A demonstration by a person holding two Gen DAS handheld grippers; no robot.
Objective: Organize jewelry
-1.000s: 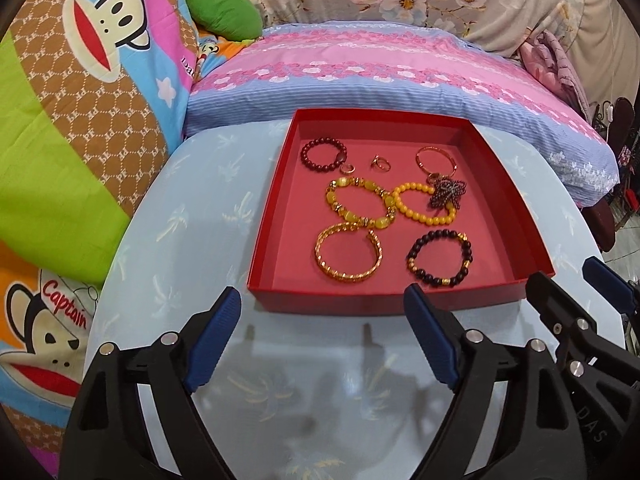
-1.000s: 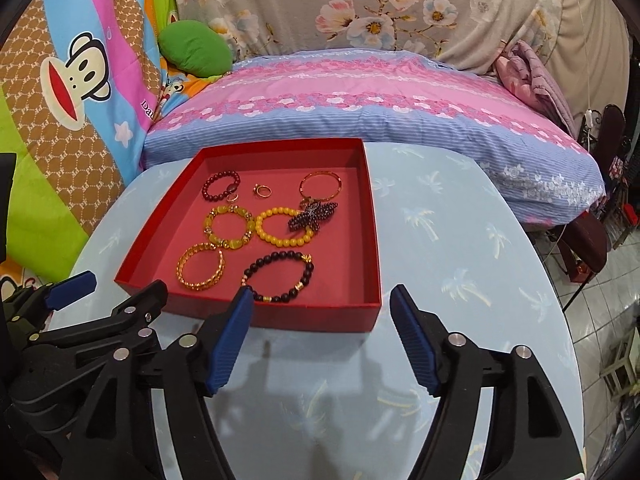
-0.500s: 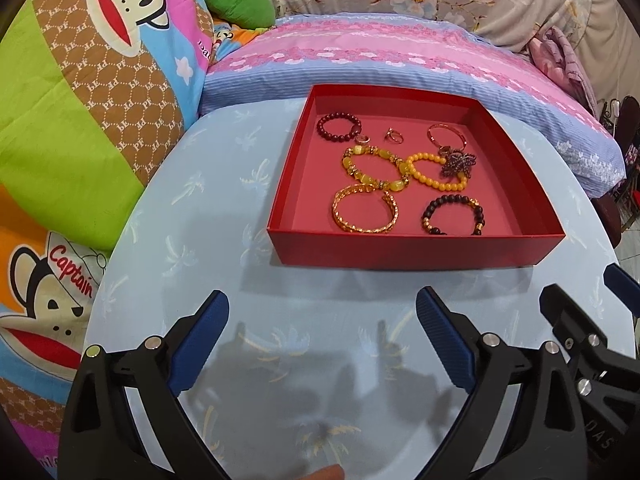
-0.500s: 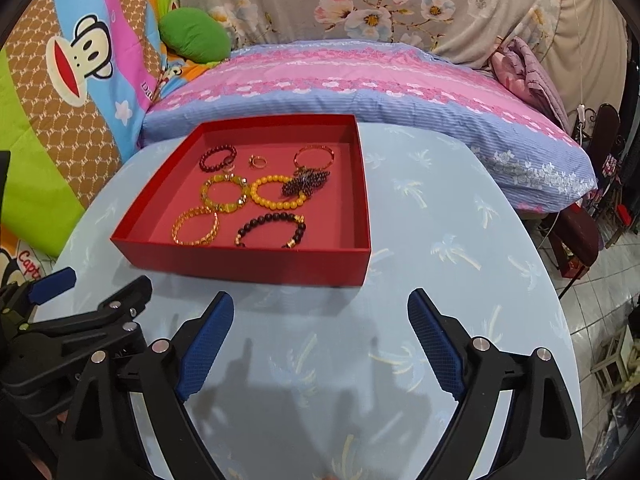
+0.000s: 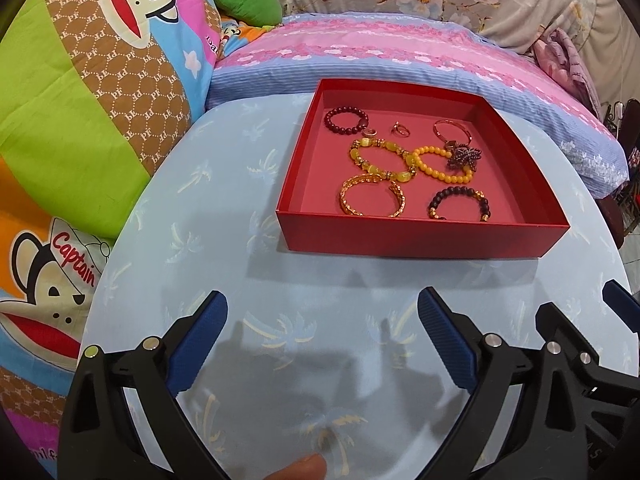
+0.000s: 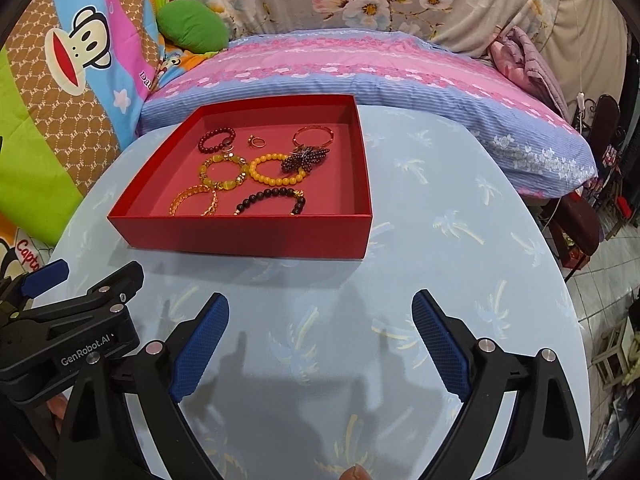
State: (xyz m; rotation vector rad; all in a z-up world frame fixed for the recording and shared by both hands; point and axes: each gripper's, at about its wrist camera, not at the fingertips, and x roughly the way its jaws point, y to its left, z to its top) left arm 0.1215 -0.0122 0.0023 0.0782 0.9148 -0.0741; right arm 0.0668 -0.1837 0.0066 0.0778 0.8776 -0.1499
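Both tools have drawn back from the red tray [image 5: 420, 236]. The left tool [image 5: 322, 336] stands wide open and empty; the right tool [image 6: 320, 332] is opening, nothing between its jaws. The jewelry, gold bangle [image 5: 372, 195] included, apparently all lies in the tray on the desk [image 5: 208, 216], so sorting looks finished.

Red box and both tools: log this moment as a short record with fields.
surface: round table with a pale blue palm-print cover
container: red box, open, on the table
contents: dark red bead bracelet; two small rings; thin gold bangle; two yellow bead bracelets; purple brooch; gold chain bracelet; black bead bracelet
left tool: open, empty, over bare table short of the box
right tool: jaws opening, nothing between them, short of the box
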